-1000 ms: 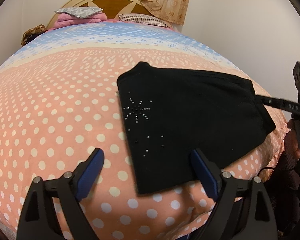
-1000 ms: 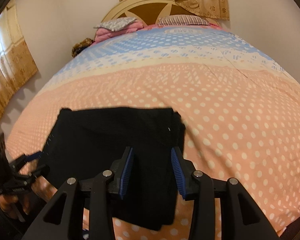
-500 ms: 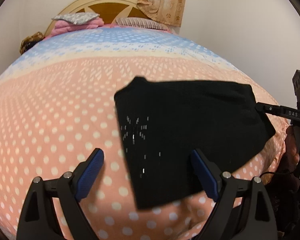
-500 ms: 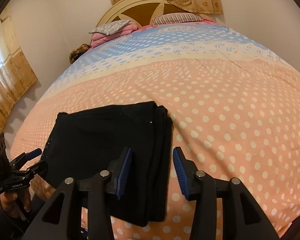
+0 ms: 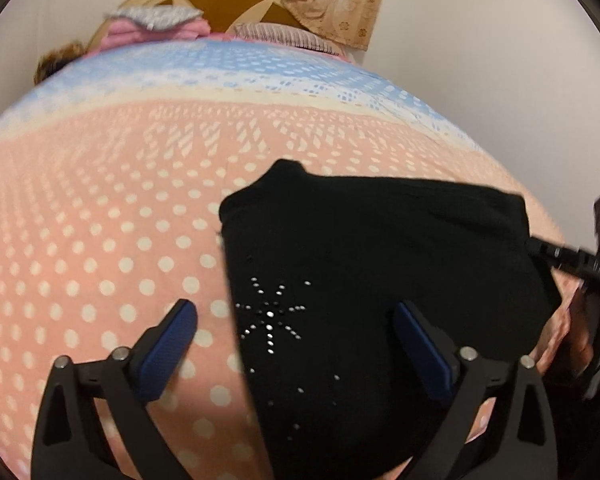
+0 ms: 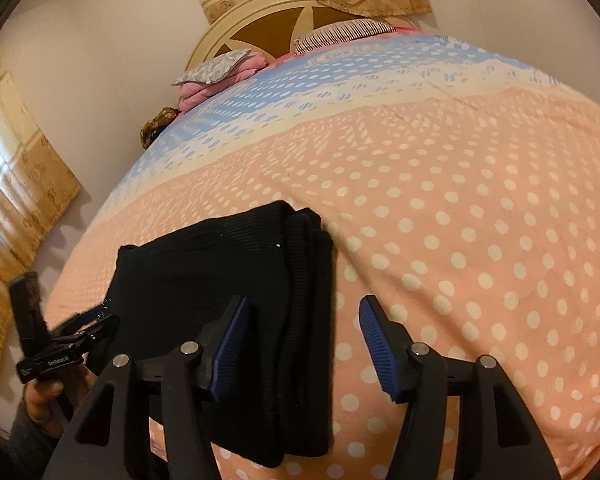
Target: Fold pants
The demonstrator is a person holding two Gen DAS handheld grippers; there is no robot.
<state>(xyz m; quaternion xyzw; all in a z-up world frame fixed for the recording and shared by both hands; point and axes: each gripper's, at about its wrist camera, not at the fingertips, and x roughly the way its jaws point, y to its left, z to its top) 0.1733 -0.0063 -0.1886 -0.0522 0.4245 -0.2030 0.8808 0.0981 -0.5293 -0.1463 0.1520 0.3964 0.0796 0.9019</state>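
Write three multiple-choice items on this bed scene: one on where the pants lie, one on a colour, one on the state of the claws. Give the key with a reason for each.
1. Where do the folded pants lie?
A. on the pillows by the headboard
B. on the pink dotted part of the bedspread, near its near edge
C. on the floor

2. What colour are the pads of the right claw?
A. blue
B. red
C. white

3. What state are the left claw and the right one in?
A. both shut on the pants
B. left shut, right open
C. both open, holding nothing

Key: 1 B, the black bundle rests on pink dotted cloth far from the headboard. 2 A, both pads show ribbed blue. 3 C, each wrist view shows its jaws spread wide with no cloth pinched between them.
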